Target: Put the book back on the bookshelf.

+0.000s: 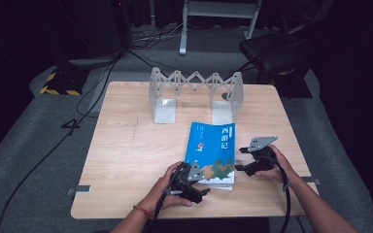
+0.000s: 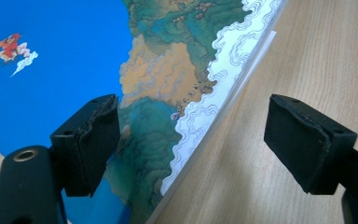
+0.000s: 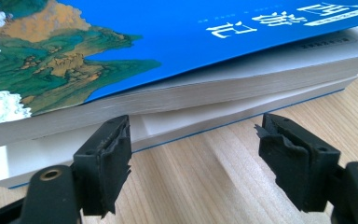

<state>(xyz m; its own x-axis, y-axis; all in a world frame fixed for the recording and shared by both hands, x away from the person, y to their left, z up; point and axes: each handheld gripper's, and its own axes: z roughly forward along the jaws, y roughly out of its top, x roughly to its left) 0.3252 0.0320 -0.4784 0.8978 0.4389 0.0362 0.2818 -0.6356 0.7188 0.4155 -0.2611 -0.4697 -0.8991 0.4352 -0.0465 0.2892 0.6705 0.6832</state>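
Progress: we judge the work barely begun; the two books (image 1: 212,151) lie flat in a stack on the table (image 1: 126,155), and the bookend rack (image 1: 195,92) at the far edge holds nothing yet (if standing them in it is the aim, that whole step is left).

Done so far: we have both grippers brought up to the stack, one at each near corner, and nothing is lifted.

Left gripper (image 1: 193,180): at the near left corner of the stack; in the left gripper view its jaws stand spread wide, one pad (image 2: 91,140) over the cover's painted corner, the other over bare wood, gripping nothing.

Right gripper (image 1: 252,162): just beside the right edge of the stack; in the right gripper view its jaws are likewise spread, low to the table, facing the page edges with nothing between the pads.

Position of books: near the middle of the table, somewhat right and near, well apart from the rack.

Look of the top book (image 3: 205,51): bright blue cover, white Chinese title at its far end, a green and ochre mountain landscape with white cloud scrolls at its near end, a small red figure on the blue.

Look of the lower book (image 3: 177,128): white page block with a thin blue cover line, peeking out beneath; the two are slightly askew.

Still to do: close on the stack, raise it, carry it far.
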